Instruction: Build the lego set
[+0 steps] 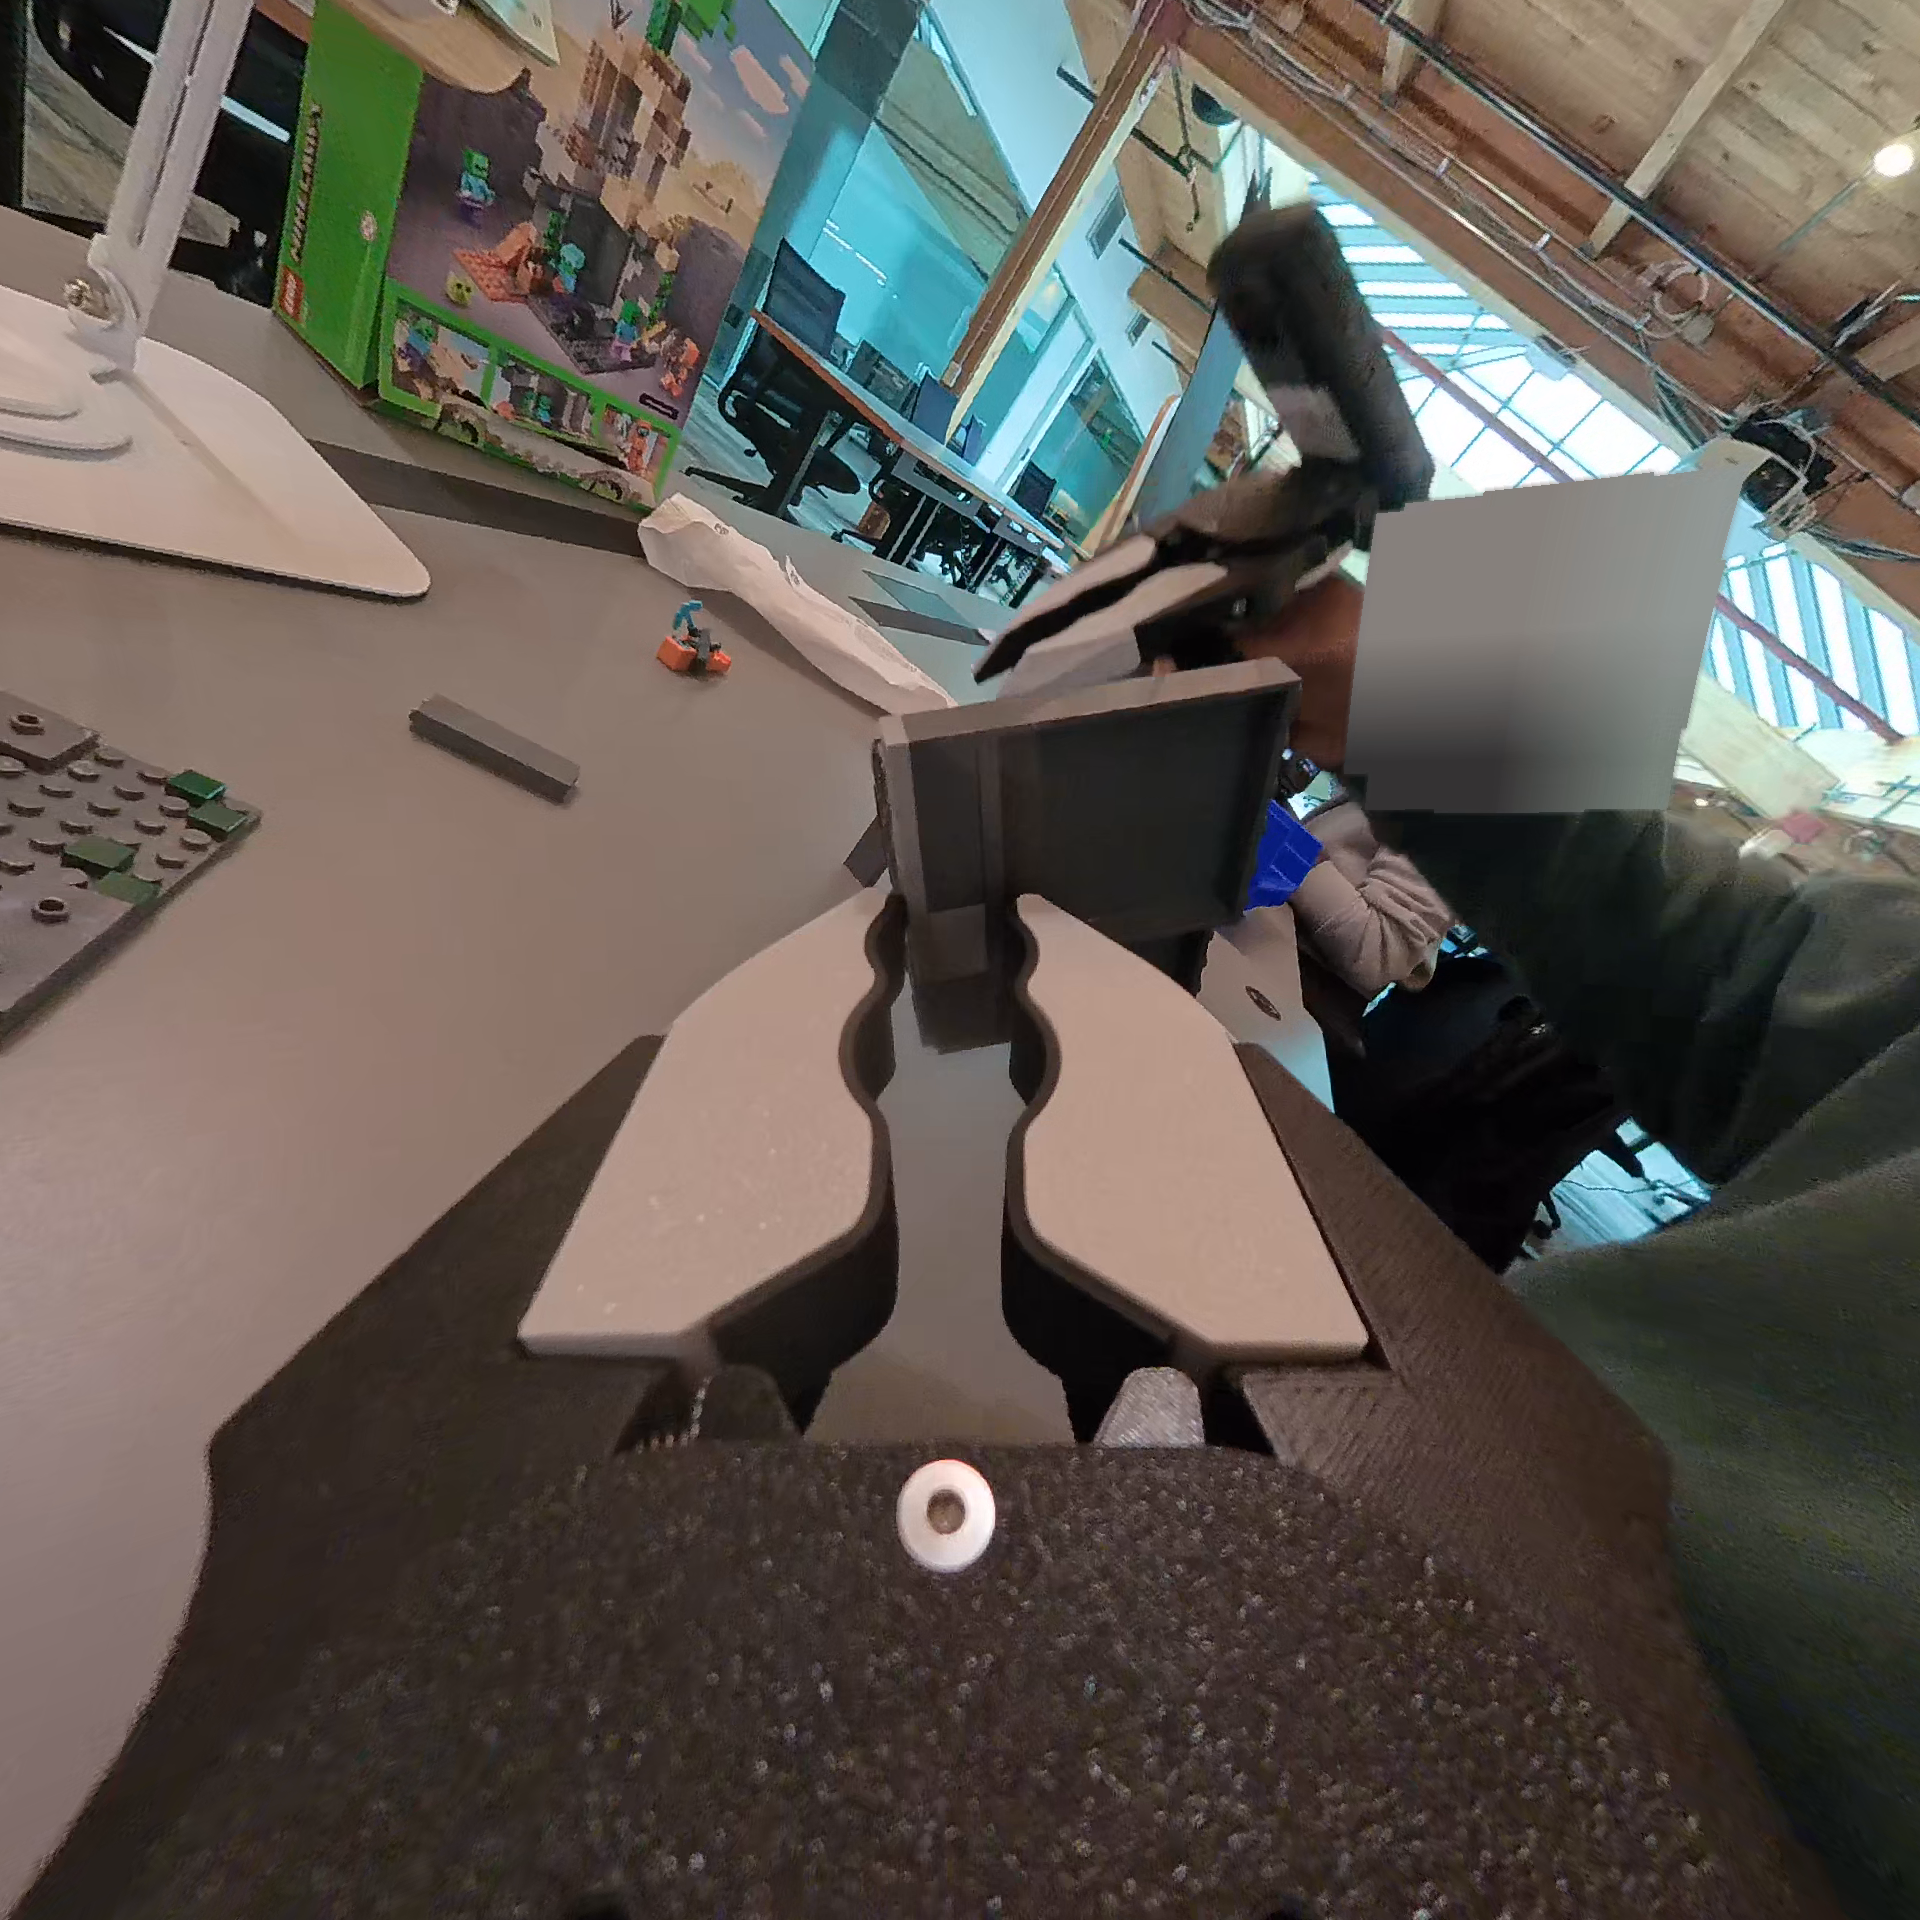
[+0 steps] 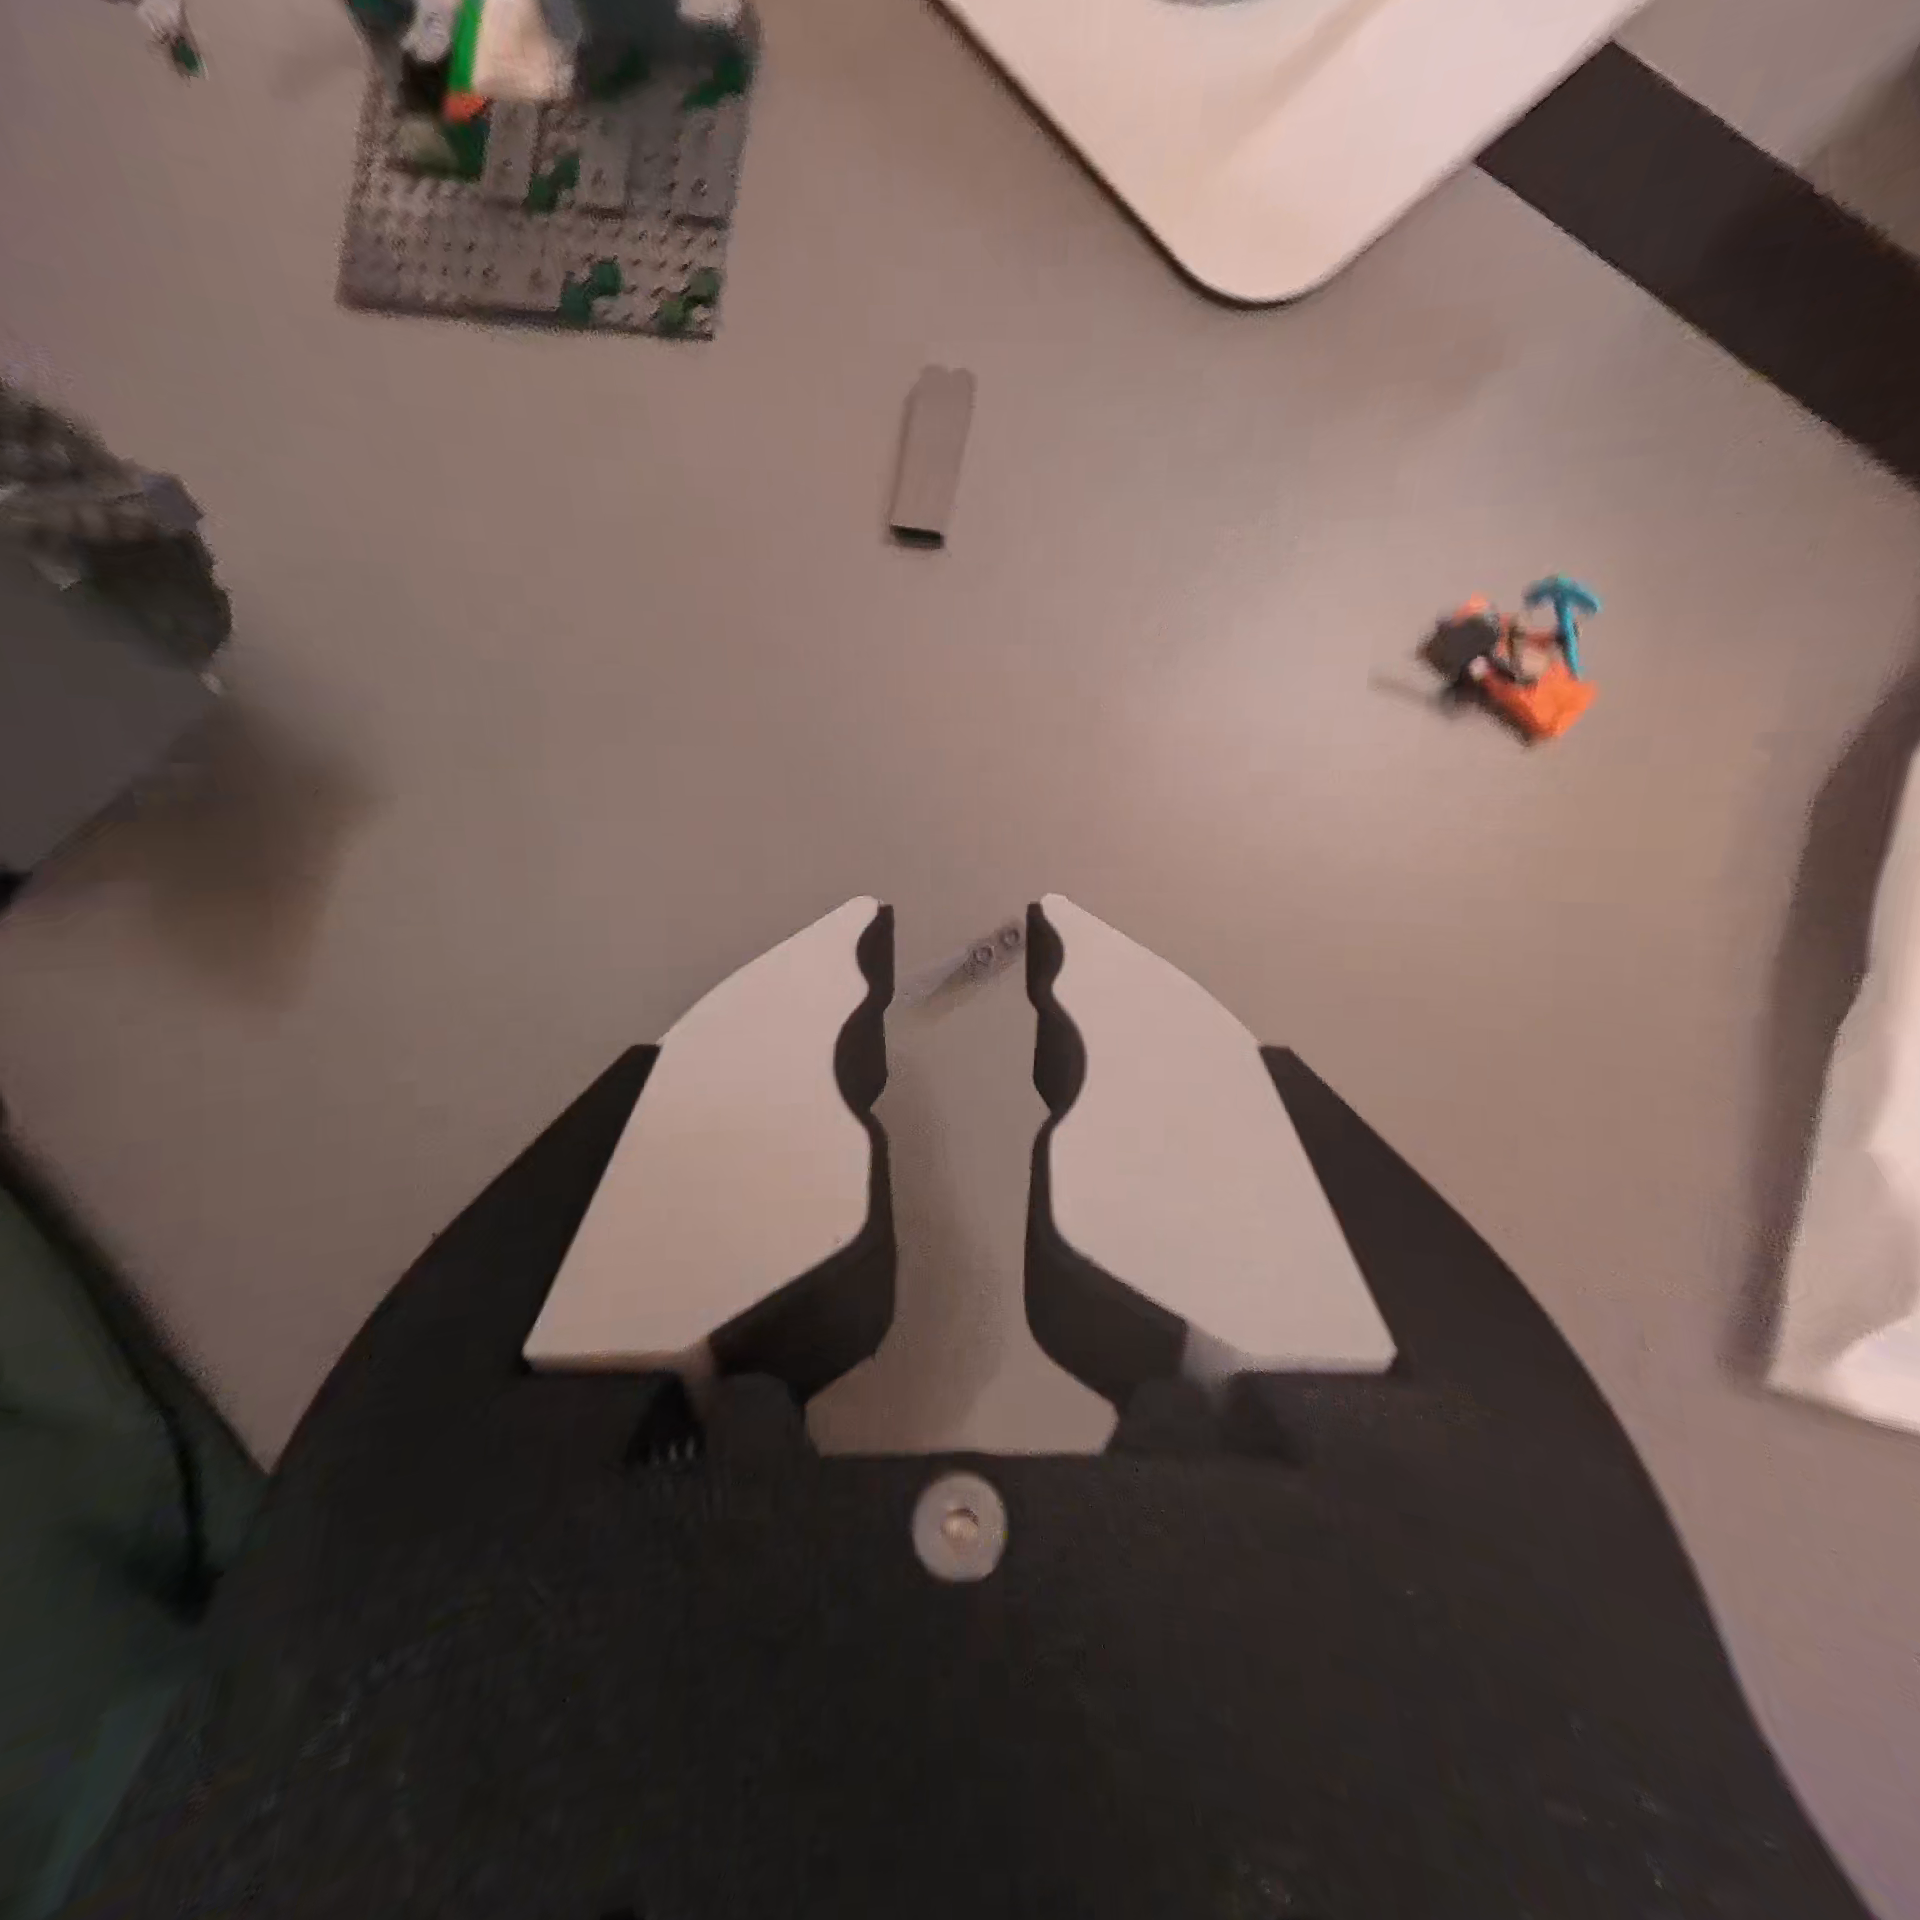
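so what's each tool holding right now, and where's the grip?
The left tool pinches a grey tray-like piece by a tab at its lower edge. The right tool has a small grey studded plate between its tips; actual grip unclear.

Sitting at the left edge of the left wrist frame, a grey studded baseplate (image 1: 94, 831) carrying a few dark green tiles; showing again at upper left of the right wrist frame (image 2: 540, 208) with a partly built green, white and grey structure on its far side. Lying flat near the frame's centre-left, a long grey brick (image 1: 494, 746), apart from the plate. Resting beyond it, a small orange-and-teal piece cluster (image 1: 694, 646). Being pinched upright at centre frame, a grey panel piece (image 1: 1081, 821).
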`<action>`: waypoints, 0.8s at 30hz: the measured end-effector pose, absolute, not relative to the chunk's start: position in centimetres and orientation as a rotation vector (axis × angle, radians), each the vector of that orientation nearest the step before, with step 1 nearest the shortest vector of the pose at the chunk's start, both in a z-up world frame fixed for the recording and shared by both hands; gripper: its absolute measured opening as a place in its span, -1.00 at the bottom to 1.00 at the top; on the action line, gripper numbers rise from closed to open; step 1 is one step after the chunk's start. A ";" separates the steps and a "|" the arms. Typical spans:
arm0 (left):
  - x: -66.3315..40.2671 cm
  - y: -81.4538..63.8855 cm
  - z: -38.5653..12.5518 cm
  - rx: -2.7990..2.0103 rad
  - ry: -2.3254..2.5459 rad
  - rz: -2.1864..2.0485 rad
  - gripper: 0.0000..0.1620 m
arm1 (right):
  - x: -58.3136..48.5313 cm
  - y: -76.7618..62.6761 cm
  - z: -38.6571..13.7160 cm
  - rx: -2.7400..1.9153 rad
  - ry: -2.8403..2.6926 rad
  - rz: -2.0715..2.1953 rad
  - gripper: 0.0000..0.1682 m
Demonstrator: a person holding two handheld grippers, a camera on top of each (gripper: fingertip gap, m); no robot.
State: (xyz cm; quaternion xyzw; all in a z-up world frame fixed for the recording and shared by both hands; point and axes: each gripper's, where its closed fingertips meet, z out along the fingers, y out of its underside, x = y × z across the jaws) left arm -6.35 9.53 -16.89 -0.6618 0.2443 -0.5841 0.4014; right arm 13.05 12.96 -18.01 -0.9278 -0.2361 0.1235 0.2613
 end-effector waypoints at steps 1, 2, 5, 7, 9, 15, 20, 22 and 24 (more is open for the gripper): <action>-6.4 9.5 -16.9 -1.674 0.613 -1.477 -0.79 | 13.3 12.5 -18.7 -2.506 -0.569 0.349 -0.71; -6.4 9.5 -16.9 -1.674 0.610 -1.479 -0.79 | 13.2 11.8 -19.5 -2.510 -0.517 0.377 -0.69; -6.4 9.5 -16.9 -1.678 0.608 -1.474 -0.79 | 13.1 10.8 -21.9 -2.512 -0.419 0.354 -0.61; -6.4 9.4 -16.8 -1.674 0.608 -1.474 -0.79 | 12.9 10.9 -22.9 -2.504 -0.342 0.369 -0.56; -6.5 9.4 -16.8 -1.669 0.611 -1.463 -0.79 | 12.9 11.3 -23.5 -2.495 -0.307 0.334 -0.53; -6.4 9.5 -17.1 -1.674 0.629 -1.416 -0.79 | 13.5 13.0 -24.6 -2.548 -0.313 0.209 -0.55; -6.3 9.7 -17.6 -1.690 0.632 -1.405 -0.79 | 14.0 13.3 -25.2 -2.613 -0.387 0.172 -0.77; -6.3 9.8 -17.8 -1.698 0.625 -1.413 -0.79 | 14.2 13.1 -25.3 -2.637 -0.426 0.179 -0.79; -6.2 9.8 -17.9 -1.705 0.624 -1.422 -0.79 | 14.3 13.0 -25.4 -2.660 -0.467 0.185 -0.80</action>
